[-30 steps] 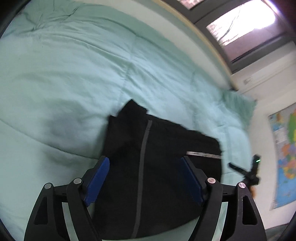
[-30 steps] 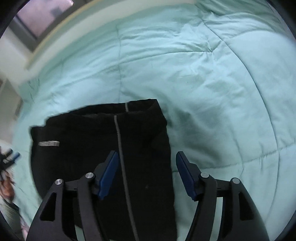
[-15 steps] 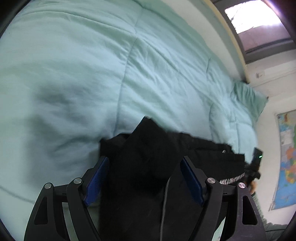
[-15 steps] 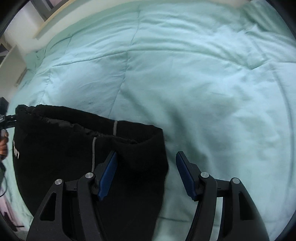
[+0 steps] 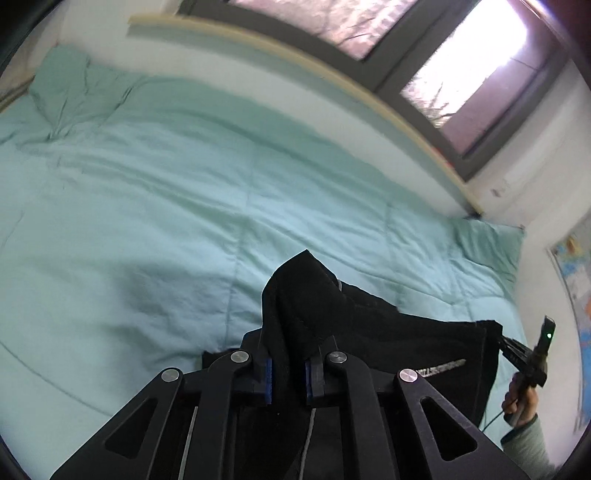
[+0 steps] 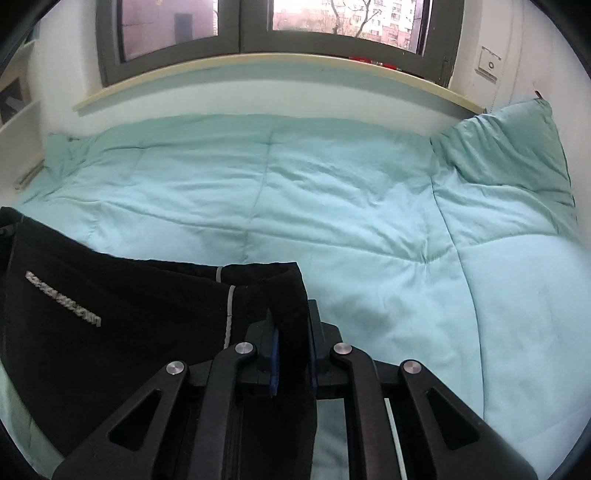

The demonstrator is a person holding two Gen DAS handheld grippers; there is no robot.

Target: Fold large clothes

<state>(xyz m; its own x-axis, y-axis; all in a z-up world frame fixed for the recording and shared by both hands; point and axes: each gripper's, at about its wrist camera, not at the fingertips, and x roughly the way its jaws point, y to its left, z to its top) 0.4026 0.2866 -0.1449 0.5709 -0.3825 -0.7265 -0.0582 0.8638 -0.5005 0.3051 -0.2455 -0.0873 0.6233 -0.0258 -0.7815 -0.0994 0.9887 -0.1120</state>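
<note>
A black garment [image 5: 388, 339] with a grey stripe and a silver logo strip hangs stretched above the bed. My left gripper [image 5: 287, 374] is shut on one upper corner of it, and the cloth bunches up between the blue pads. My right gripper [image 6: 293, 360] is shut on the other corner of the black garment [image 6: 110, 314], whose folded edge stands up between the pads. The right gripper also shows in the left wrist view [image 5: 532, 354], clamped on the far edge. The lower part of the garment is hidden behind the gripper frames.
A mint-green quilt [image 6: 332, 206] covers the bed, with a matching pillow [image 6: 517, 155] at the right end. A window [image 6: 258, 26] with a cream sill [image 6: 258, 66] runs along the far wall. A wall map [image 5: 576, 295] hangs at the right.
Both grippers have gone from open to shut on the garment's corners. They have lifted it off the quilt, and both views have tilted up toward the window.
</note>
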